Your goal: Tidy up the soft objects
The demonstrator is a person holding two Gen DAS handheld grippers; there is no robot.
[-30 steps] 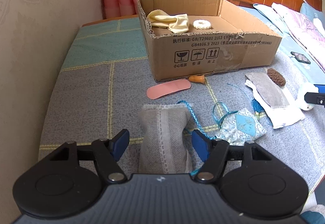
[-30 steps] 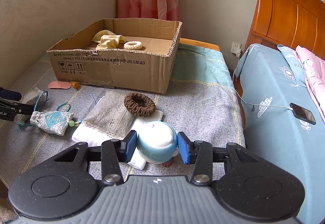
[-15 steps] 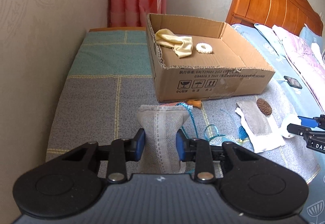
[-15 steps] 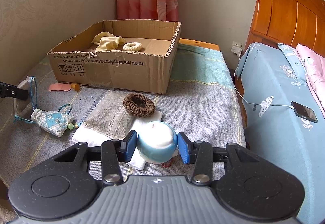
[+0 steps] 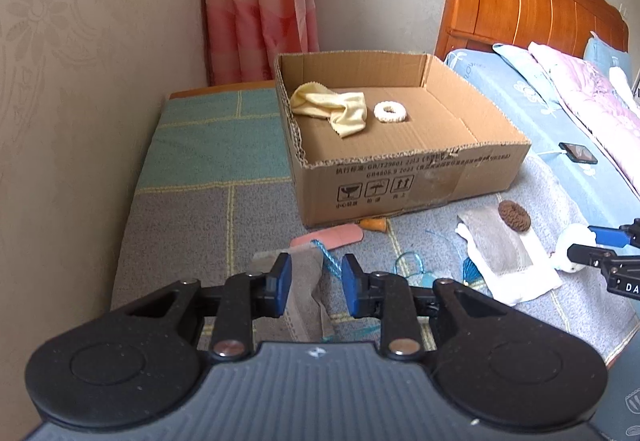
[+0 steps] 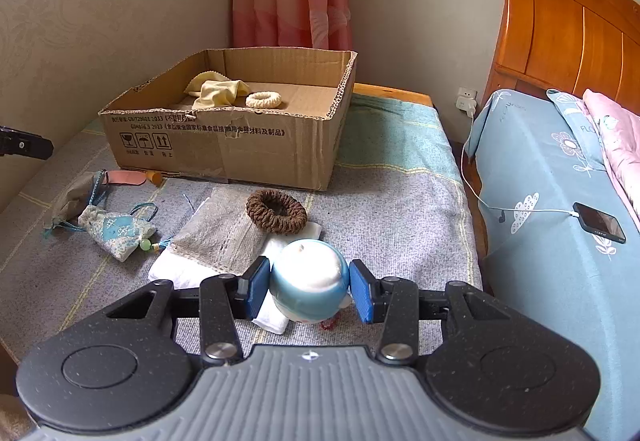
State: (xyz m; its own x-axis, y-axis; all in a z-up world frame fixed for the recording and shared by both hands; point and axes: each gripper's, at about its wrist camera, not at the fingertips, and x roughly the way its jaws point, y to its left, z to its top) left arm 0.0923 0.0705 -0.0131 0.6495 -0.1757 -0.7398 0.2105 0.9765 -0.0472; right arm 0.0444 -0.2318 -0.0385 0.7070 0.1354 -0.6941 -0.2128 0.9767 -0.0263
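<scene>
My left gripper [image 5: 314, 284] has its jaws apart, and a grey lace-trimmed pouch [image 5: 306, 297] with a blue cord hangs loosely between them. That pouch lies on the blanket in the right wrist view [image 6: 76, 197]. My right gripper [image 6: 310, 291] is shut on a round blue-and-white plush toy [image 6: 310, 279], seen in the left wrist view [image 5: 572, 245]. The open cardboard box [image 5: 400, 177] holds a yellow cloth [image 5: 332, 109] and a white scrunchie [image 5: 390, 112].
On the blanket lie a brown scrunchie [image 6: 276, 211], a grey cloth on a white one [image 6: 220, 237], a blue patterned sachet [image 6: 116, 231] and a pink insole [image 5: 328, 235]. A phone [image 6: 598, 221] charges on the bed at right. A wall runs along the left.
The left gripper closed on the grey pouch and lifted it, then its jaws opened partly and the pouch sagged down. The right gripper kept its hold on the plush toy.
</scene>
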